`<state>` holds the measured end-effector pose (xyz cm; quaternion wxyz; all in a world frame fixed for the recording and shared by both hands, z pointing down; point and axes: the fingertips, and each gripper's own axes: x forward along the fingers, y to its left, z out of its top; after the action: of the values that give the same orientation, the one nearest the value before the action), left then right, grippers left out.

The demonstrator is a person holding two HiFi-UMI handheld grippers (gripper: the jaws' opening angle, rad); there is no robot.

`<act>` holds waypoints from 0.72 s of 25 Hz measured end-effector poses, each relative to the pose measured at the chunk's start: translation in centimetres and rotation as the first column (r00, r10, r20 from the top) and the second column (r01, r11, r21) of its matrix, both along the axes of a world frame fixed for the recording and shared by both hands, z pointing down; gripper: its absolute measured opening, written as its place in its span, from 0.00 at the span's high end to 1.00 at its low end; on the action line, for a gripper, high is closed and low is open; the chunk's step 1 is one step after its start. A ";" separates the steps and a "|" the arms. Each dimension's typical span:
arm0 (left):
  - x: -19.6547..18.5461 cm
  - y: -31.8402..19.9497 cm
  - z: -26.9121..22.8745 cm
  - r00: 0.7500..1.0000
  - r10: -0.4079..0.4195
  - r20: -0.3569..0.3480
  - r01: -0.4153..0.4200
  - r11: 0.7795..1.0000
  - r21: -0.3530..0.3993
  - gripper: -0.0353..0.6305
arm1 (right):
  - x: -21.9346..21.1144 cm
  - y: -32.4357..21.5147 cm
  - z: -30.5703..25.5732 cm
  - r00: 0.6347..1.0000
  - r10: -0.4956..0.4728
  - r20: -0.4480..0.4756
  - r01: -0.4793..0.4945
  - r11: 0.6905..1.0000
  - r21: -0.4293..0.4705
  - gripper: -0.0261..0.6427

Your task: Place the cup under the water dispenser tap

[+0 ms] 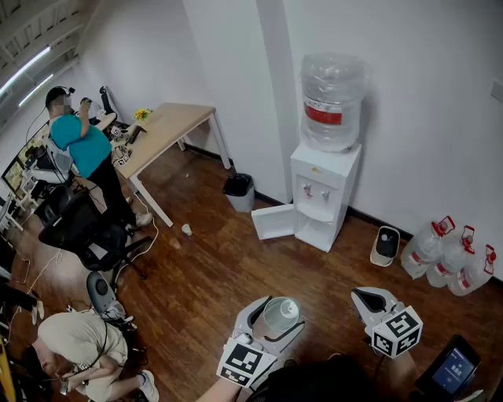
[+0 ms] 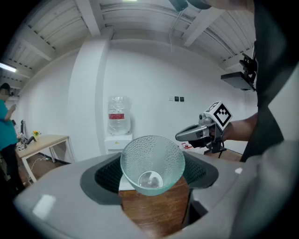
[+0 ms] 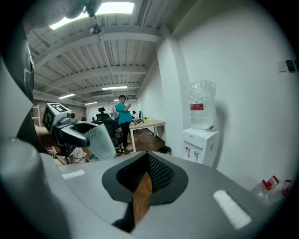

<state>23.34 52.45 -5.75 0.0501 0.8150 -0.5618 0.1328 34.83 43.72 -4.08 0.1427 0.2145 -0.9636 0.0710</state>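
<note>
Left tongs [image 2: 152, 164] grip the glass cup [image 2: 152, 155]; right gripper view shows right tongs [image 3: 145, 161] clenched.

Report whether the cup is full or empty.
Empty: looking into the cup, its bare bottom shows and no water lies inside.

Bright, even light. Ceiling tubes [image 3: 114, 8] blow out to white at the top of the right gripper view, with more strips [image 1: 31, 67] in the head view's top-left corner. Shadows are soft: a faint one on the wall [image 1: 424, 118] right of the water dispenser [image 1: 326, 188], mild sheen on the wood floor [image 1: 212, 275]. Both gripper views are heavy fisheye — black vignette in the corners, beams [image 3: 93, 51] bent. Left gripper [image 2: 152, 170] and right gripper [image 3: 145, 163] bodies go soft up close — cup [image 2: 152, 154] reasonably sharp. Head view crisp.
</note>
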 end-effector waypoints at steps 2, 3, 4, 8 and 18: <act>-1.3 -0.3 0.2 1.000 -0.004 -0.003 0.004 1.000 0.007 0.37 | -1.1 -0.3 0.3 1.000 0.003 -0.015 -0.003 1.000 0.002 0.96; -2.0 -0.5 0.4 1.000 -0.005 -0.005 0.005 1.000 0.010 0.37 | -1.7 -0.4 0.5 1.000 0.004 -0.022 -0.003 1.000 0.000 0.96; -2.7 -0.8 0.5 1.000 -0.005 -0.006 0.005 1.000 0.012 0.37 | -2.2 -0.6 0.7 1.000 0.003 -0.028 -0.003 1.000 -0.002 0.96; -4.3 -2.6 1.1 1.000 -0.005 -0.031 0.005 1.000 -0.010 0.37 | -3.9 -1.8 0.9 0.999 -0.011 -0.051 0.011 1.000 -0.008 0.96; -7.0 -14.6 1.6 1.000 -0.009 -0.005 0.009 0.999 -0.046 0.37 | -6.5 -13.5 2.1 1.000 -0.004 -0.011 0.003 0.999 -0.052 0.96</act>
<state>16.39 37.90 -4.12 0.0707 0.8115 -0.5621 0.1433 28.34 30.25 -1.98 0.1537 0.2095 -0.9610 0.0946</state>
